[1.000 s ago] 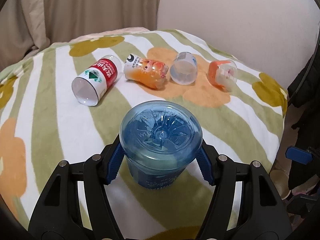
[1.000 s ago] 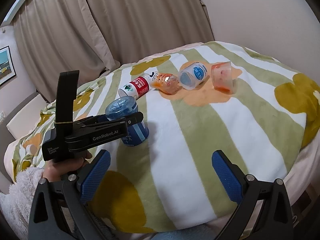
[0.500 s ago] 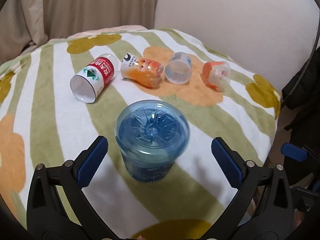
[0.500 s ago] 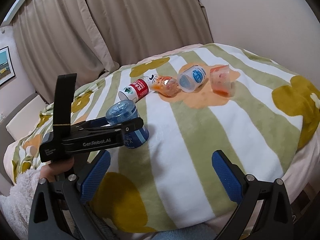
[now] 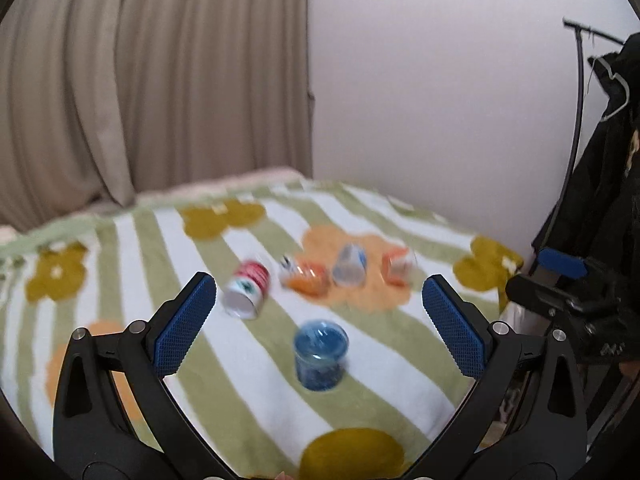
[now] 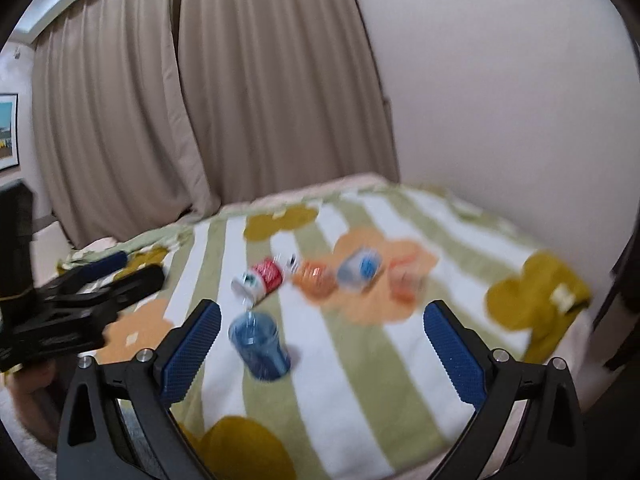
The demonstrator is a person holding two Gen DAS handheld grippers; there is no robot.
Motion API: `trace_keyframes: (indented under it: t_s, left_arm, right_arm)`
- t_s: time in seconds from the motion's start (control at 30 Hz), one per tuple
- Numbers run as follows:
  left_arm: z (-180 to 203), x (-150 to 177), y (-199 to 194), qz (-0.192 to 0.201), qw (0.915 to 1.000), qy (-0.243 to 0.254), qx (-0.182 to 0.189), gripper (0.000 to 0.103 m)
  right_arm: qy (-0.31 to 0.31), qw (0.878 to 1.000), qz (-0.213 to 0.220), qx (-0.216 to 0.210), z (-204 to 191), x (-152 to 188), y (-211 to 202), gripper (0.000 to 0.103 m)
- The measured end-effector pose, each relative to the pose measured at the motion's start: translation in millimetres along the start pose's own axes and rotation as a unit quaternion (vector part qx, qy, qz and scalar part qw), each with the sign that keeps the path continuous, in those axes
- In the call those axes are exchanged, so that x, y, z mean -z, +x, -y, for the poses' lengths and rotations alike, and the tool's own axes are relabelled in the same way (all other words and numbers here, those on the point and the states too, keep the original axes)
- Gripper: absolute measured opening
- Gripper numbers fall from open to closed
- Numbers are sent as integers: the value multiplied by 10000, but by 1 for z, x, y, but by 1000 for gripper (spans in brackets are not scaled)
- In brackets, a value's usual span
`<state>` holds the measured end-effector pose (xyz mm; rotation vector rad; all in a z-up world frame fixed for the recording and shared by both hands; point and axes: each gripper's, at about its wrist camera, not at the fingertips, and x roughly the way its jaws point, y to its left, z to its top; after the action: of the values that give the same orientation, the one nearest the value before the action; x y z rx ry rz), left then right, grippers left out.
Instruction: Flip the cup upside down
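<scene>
Blue plastic cup [image 5: 321, 354] stands base-up on the striped floral blanket [image 5: 384, 376], apart from both tools; the flip appears complete for this cup. Four other containers, including a red-labelled cup [image 5: 247, 289], lie on their sides behind it. Left gripper [image 5: 318, 334] is spread wide and holds nothing; right gripper [image 6: 320, 344] is likewise wide and empty. Both views are motion-blurred.

Ahead of our open jaws lies a bed under a blanket [image 5: 132, 280] striped green and white with mustard and orange flowers. Beyond it hang beige curtains [image 6: 200, 100]; a plain pale wall [image 5: 440, 100] rises right. Dark clothes [image 5: 608, 184] hang far right, a framed picture [image 6: 7, 132] far left.
</scene>
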<state>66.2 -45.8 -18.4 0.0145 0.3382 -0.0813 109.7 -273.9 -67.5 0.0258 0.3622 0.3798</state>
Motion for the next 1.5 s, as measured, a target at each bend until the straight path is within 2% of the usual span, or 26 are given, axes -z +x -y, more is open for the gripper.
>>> trace_keyframes:
  t_s: [0.2, 0.33, 0.57, 0.83, 1.5]
  left_arm:
    - [-2, -10, -51, 471, 9989, -27, -4, 103]
    - [-5, -7, -73, 630, 9978, -176, 69, 103]
    - [-14, -1, -95, 748, 9956, -503, 237, 103]
    - [-4, -2, -106, 837, 9956, -371, 212, 103]
    - [13, -3, -117, 997, 9949, -90, 158, 103]
  right_arm:
    - [-87, 9970, 589, 493, -20, -19, -42, 102]
    - [-371, 9894, 898, 1078, -38, -17, -66, 102]
    - [-669, 9819, 1052, 1423, -55, -11, -90, 102]
    - [-353, 9827, 1051, 1483, -48, -10, -102, 102]
    - [-306, 9809, 1055, 1604, -50, -9, -113, 102]
